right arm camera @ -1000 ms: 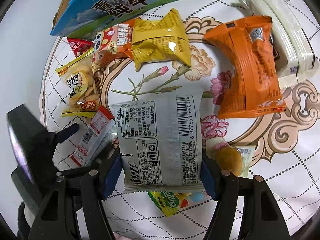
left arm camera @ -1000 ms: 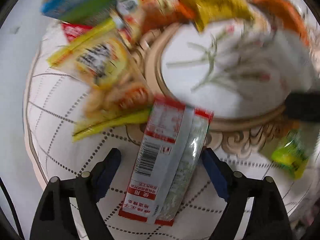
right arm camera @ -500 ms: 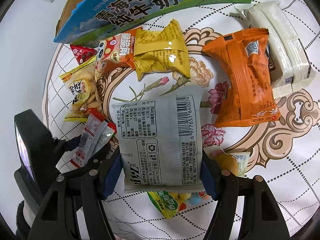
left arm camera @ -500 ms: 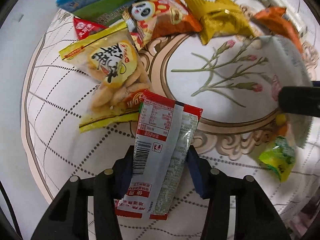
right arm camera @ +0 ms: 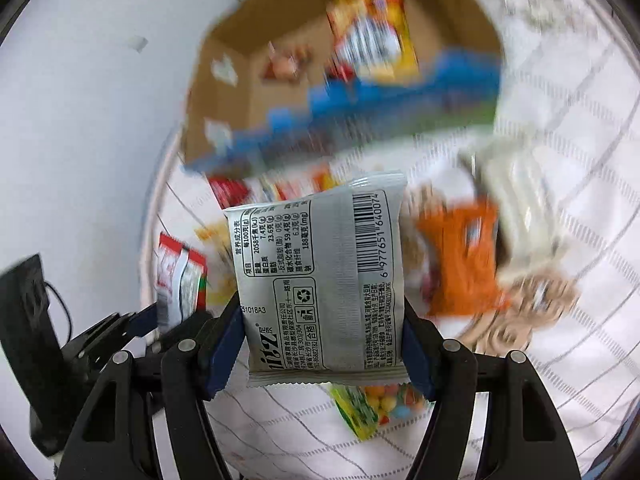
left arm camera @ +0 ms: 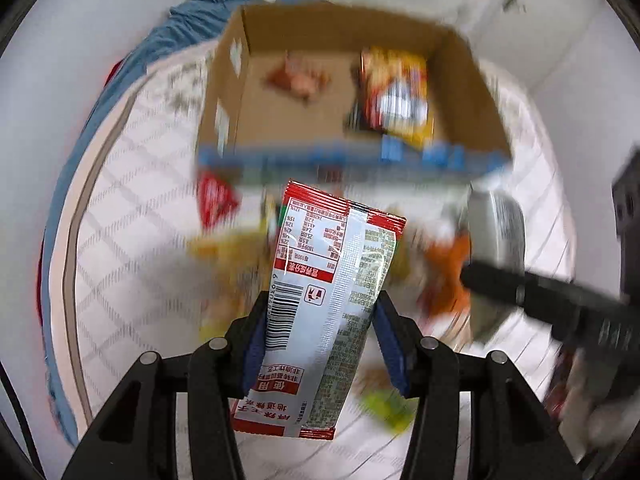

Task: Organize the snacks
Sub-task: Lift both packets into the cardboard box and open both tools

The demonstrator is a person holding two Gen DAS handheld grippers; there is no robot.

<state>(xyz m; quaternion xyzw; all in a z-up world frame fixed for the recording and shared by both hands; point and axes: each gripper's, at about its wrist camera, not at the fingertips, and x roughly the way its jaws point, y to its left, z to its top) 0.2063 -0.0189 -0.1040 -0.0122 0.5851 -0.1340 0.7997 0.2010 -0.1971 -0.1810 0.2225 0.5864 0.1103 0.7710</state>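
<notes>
Left tongs (left arm camera: 320, 344) clamp a red-edged sachet (left arm camera: 326, 280); right tongs (right arm camera: 322, 344) clamp a grey barcoded packet (right arm camera: 320, 276), code 6977651640074

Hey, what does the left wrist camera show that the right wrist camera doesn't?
Only the left wrist view shows the left gripper head on, jaws clamped on the red-and-silver sachet, plus blue fabric at the tabletop's far edge.

Only the right wrist view shows the right gripper gripping the grey packet with its barcode readable, and a green candy bag under it.

Both show the cardboard box holding a yellow snack pack, and the orange packet on the patterned tabletop.
</notes>
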